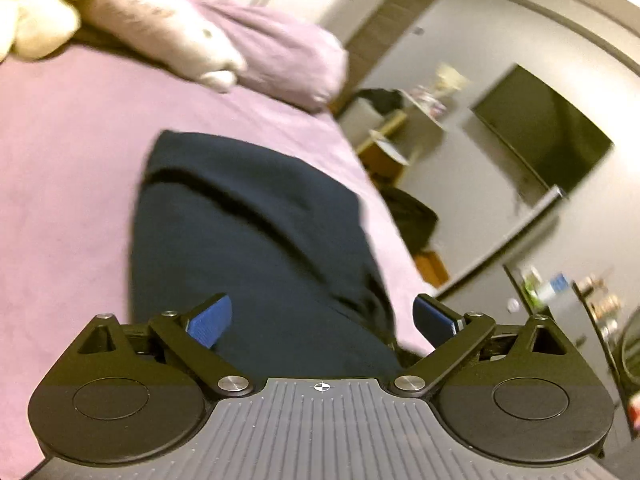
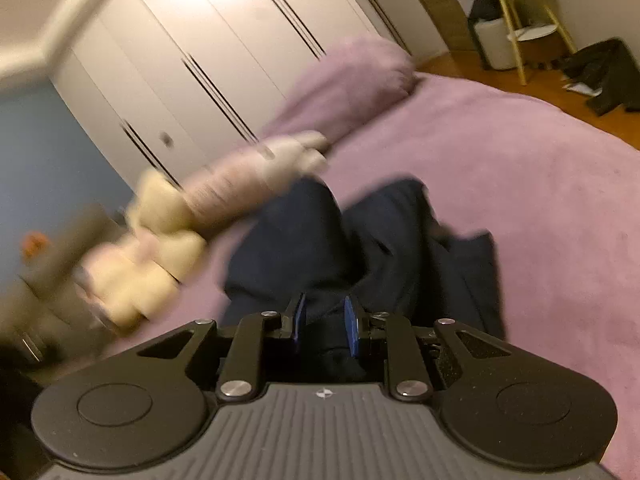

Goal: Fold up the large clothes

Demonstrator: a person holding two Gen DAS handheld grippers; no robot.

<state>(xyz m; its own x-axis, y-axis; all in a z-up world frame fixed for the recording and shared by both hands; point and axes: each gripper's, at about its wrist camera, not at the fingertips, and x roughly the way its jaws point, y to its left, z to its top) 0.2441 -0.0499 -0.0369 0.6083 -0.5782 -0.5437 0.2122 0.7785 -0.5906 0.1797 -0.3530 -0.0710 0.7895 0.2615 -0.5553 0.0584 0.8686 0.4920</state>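
A dark navy garment (image 1: 256, 236) lies on a purple bedspread (image 1: 68, 168). In the left wrist view my left gripper (image 1: 322, 320) is open, its blue pads wide apart, with the garment's near end lying between and under them. In the right wrist view my right gripper (image 2: 325, 324) is shut on a bunched fold of the same garment (image 2: 360, 236), which trails away rumpled over the bedspread (image 2: 520, 184). Both views are motion-blurred.
A purple pillow (image 1: 292, 56) and a cream plush toy (image 1: 36, 12) lie at the head of the bed. White wardrobe doors (image 2: 208, 40) stand behind. A TV (image 1: 548, 132), shelves and a dark bag (image 1: 412, 216) are beside the bed on the right.
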